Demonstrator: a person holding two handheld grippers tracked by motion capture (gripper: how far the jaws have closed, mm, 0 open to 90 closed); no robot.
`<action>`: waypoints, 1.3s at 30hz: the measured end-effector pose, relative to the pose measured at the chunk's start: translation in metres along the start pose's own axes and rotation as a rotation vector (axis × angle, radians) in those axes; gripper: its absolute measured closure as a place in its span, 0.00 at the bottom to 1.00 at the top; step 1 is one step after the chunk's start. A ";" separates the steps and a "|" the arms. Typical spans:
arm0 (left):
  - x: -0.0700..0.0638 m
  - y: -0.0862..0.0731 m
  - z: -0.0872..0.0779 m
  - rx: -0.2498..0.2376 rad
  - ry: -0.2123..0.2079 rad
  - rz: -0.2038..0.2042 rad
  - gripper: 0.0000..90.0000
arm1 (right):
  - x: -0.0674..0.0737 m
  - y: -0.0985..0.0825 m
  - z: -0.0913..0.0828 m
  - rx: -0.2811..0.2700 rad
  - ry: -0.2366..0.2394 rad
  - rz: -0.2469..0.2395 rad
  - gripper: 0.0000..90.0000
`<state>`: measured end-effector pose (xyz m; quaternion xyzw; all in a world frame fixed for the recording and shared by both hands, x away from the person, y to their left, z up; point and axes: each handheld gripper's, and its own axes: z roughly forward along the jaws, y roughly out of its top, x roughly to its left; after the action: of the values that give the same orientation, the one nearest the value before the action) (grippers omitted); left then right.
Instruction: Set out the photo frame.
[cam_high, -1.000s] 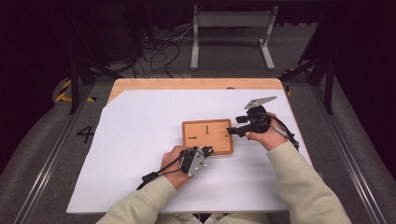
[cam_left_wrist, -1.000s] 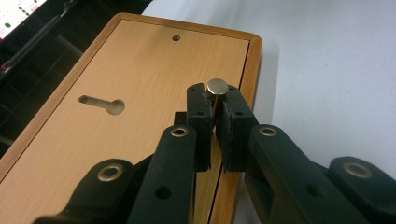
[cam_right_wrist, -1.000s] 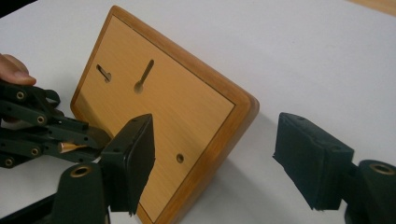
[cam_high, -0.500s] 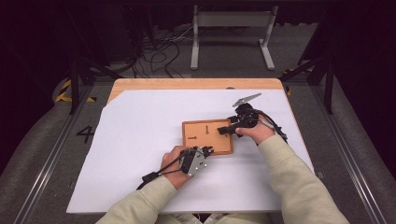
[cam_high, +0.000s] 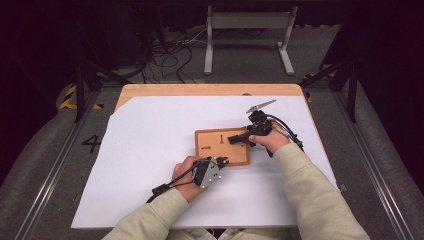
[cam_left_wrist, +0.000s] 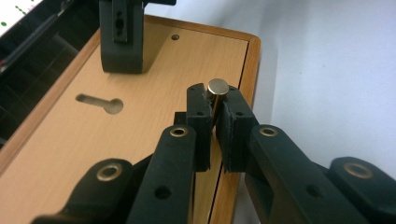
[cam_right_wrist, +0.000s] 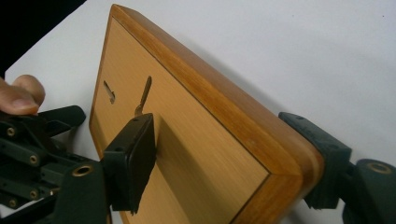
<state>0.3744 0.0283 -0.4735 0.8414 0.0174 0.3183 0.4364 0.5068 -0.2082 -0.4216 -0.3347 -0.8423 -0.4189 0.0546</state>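
While our left gripper (cam_left_wrist: 212, 123) pinches a small brass pin (cam_left_wrist: 217, 88) between its narrow jaws, we hold it at the near edge of the wooden board (cam_high: 215, 145). That board lies flat on the white sheet (cam_high: 145, 150) covering the bench (cam_high: 200, 90), with two keyhole slots (cam_left_wrist: 100, 102) cut in its face. Our right gripper (cam_high: 240, 139) straddles the board's right corner, one jaw on its face, one at its edge; these jaws have just been closing. Dark cables (cam_high: 170, 60) and a metal frame (cam_high: 247, 37) stand beyond the bench.
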 end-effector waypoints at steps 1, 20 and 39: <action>0.001 0.000 0.000 -0.003 -0.014 -0.011 0.93 | 0.000 0.000 -0.001 0.001 0.007 -0.006 0.37; 0.029 0.006 -0.063 -0.038 -0.138 -0.281 0.59 | 0.025 0.000 -0.031 0.046 0.009 -0.215 0.54; 0.058 -0.037 -0.106 -0.038 0.024 -0.397 0.52 | 0.079 -0.030 -0.054 0.040 -0.116 -0.532 0.66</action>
<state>0.3714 0.1453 -0.4269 0.8092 0.1821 0.2361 0.5063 0.4173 -0.2195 -0.3776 -0.1237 -0.9104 -0.3821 -0.0991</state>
